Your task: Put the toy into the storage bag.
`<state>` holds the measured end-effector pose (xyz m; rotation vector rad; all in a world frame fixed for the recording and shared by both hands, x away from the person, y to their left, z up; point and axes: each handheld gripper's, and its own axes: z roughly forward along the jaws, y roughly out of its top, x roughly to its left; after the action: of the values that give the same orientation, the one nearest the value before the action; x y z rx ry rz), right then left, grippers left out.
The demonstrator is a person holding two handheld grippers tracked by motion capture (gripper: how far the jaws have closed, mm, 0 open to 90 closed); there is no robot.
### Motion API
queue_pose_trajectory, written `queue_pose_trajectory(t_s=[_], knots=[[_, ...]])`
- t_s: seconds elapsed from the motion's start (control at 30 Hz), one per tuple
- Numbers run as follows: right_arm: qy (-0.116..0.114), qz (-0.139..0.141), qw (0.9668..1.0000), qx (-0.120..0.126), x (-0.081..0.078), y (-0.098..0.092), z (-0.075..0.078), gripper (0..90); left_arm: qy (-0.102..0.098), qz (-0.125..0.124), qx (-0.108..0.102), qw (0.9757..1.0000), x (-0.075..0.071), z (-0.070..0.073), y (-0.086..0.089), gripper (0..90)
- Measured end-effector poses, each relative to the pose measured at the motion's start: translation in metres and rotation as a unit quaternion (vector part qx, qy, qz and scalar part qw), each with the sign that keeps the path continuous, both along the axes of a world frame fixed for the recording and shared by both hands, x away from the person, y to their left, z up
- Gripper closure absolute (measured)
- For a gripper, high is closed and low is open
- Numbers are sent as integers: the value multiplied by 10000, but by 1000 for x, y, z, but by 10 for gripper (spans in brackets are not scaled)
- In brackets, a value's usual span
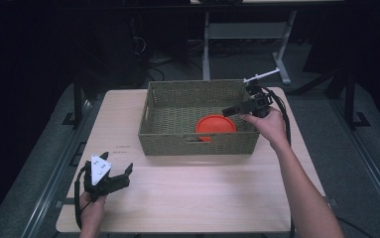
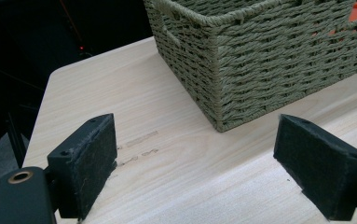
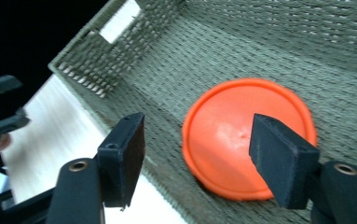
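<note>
An orange disc [image 1: 216,126] is seen lying flat on the floor of a woven basket [image 1: 197,143], toward the basket's right half and close to the near wall. The disc is round, so no long axis can be made out; its broad face is turned upward, and in the right gripper view a raised rim [image 3: 192,121] is seen running around its edge. The basket is set on a pale wooden table [image 1: 187,198], with its long side running left to right across the high view and a handle slot cut in the near wall.

The right gripper [image 1: 233,110] is held over the basket's right end, its jaws pointed leftward toward the interior, above the disc. In the right gripper view [image 3: 197,158] the jaws are seen spread apart with nothing clamped between them — the disc lies below and beyond them, untouched by either pad. The disc is released, resting on the weave alone.

The left gripper [image 1: 119,177] is held low at the near left part of the table, well apart from the basket. In the left gripper view [image 2: 195,163] its jaws are spread wide with bare tabletop between them — nothing is grasped. The near left corner of the basket [image 2: 213,70] is seen ahead of those jaws
</note>
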<state>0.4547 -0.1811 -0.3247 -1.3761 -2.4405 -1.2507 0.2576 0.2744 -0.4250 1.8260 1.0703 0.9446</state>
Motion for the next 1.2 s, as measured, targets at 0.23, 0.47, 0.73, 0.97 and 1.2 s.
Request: queue_pose_trajectory(t_s=[0.23, 0.47, 0.73, 0.97, 1.2], knots=[[97, -17, 9998, 191, -5, -8, -2, 328, 9, 10, -48, 10000, 0, 0, 1, 128], [83, 53, 9998, 196, -12, -10, -2, 328, 10, 30, -57, 10000, 0, 0, 1, 127], [-5, 229, 9996, 150, -26, -12, 1, 321, 11, 23, -25, 10000, 0, 0, 1, 127], [-45, 310, 9995, 50, -36, -13, 2, 319, 22, 38, -30, 10000, 0, 0, 1, 127], [-147, 480, 9987, 115, -55, -16, 3, 314, 6, 54, -42, 10000, -1, 0, 1, 127]])
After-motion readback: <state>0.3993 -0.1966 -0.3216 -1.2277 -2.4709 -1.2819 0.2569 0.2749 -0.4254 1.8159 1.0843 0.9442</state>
